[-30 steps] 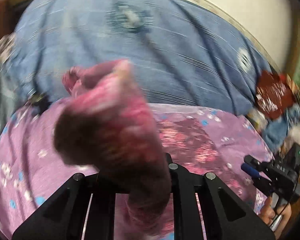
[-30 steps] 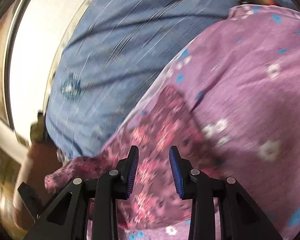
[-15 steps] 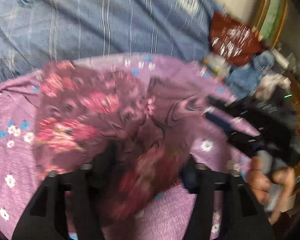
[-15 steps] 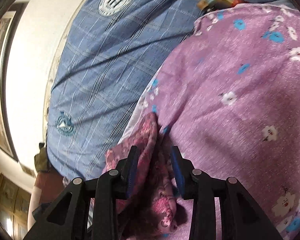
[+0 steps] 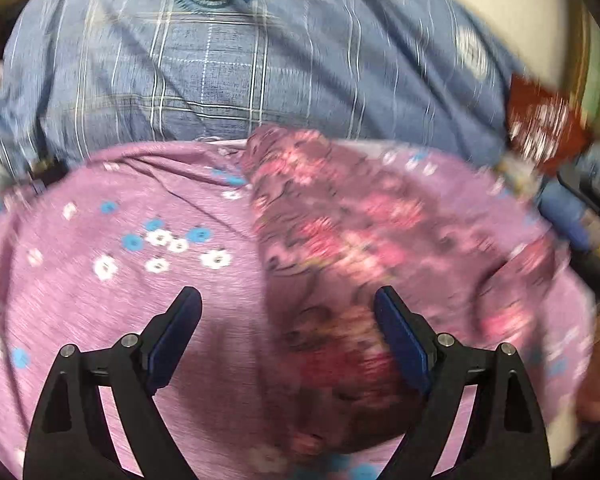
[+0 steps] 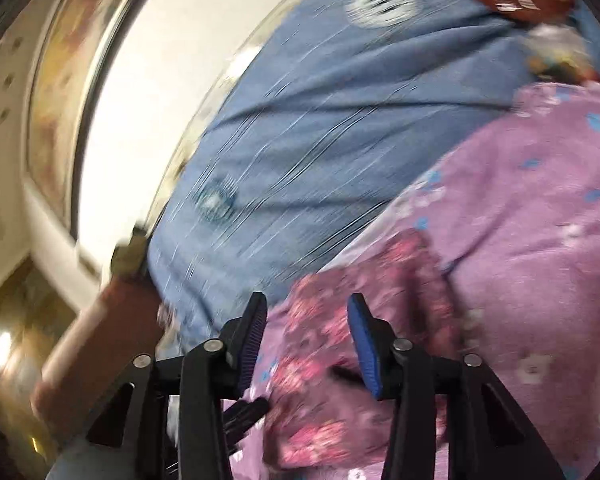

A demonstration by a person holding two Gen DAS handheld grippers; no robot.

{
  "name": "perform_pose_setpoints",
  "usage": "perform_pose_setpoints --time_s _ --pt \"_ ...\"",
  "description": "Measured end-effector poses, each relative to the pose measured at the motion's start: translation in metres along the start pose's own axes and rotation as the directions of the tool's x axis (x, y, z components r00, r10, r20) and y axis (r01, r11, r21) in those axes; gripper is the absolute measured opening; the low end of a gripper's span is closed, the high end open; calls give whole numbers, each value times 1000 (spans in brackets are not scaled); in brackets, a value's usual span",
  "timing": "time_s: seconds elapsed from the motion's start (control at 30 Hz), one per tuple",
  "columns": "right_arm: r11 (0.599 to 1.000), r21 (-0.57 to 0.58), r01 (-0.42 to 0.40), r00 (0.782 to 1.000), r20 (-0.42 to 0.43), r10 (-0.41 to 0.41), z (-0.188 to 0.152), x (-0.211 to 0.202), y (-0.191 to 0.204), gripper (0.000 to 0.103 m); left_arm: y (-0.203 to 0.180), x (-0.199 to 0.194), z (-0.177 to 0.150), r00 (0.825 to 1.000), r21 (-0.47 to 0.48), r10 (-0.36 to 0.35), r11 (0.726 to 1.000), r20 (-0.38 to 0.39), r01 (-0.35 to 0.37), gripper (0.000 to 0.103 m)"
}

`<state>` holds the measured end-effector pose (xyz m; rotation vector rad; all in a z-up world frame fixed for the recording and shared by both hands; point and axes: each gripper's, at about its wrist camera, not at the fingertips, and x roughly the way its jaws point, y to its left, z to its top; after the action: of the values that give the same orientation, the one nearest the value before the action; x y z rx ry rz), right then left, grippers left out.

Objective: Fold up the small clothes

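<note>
A small maroon garment with pink flowers (image 5: pixel 340 240) lies spread on a purple flowered sheet (image 5: pixel 100 280). My left gripper (image 5: pixel 288 328) is open wide and empty; its right finger (image 5: pixel 400 340) hangs over the garment's near part. In the right wrist view the same garment (image 6: pixel 340 340) lies below my right gripper (image 6: pixel 308 340), which is open and empty, its fingers over the cloth. The right gripper's body shows at the right edge of the left wrist view (image 5: pixel 592 200). Both views are blurred.
A blue plaid blanket (image 5: pixel 240 60) covers the bed beyond the purple sheet. A red item (image 5: pixel 540 128) and other clothes lie at the far right. A white wall (image 6: pixel 148 80) and wooden frame stand past the bed. The person's arm (image 6: pixel 92 360) is at the lower left.
My left gripper let go of the garment and opened wide. The garment now lies flat on the sheet. My right gripper also opened off the cloth and swung.
</note>
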<state>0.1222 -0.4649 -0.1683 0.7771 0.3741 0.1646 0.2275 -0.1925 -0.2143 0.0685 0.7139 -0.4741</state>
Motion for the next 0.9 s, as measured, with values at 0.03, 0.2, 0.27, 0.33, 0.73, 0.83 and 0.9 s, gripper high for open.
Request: perform_pose_setpoints --time_s 0.03,0.2,0.27,0.33,0.73,0.83,0.9 --pt "999 -27 21 999 -49 -23 -4 11 4 31 -4 2 -3 1000 34 22 999 -7 -22 89" --pt "917 -88 388 853 -343 -394 -35 73 -36 2 -12 3 -8 1000 113 9 994 6 -10 89" --pt "933 -32 359 874 -340 -348 -31 67 -42 2 -10 4 -7 1000 113 -1 994 -1 1 89" --pt "931 -43 363 871 -340 -355 -33 66 -40 3 -8 3 -5 1000 105 -17 994 -4 17 89" --pt "946 -20 324 893 -323 -313 16 139 3 27 15 1 2 995 22 -95 995 -23 95 89" --pt "935 -6 354 860 -391 -328 23 184 -14 37 18 4 0 994 44 -104 993 -29 105 89" --pt "905 -14 425 811 -439 -388 17 211 -36 38 18 9 -3 994 69 -103 992 -42 106 89"
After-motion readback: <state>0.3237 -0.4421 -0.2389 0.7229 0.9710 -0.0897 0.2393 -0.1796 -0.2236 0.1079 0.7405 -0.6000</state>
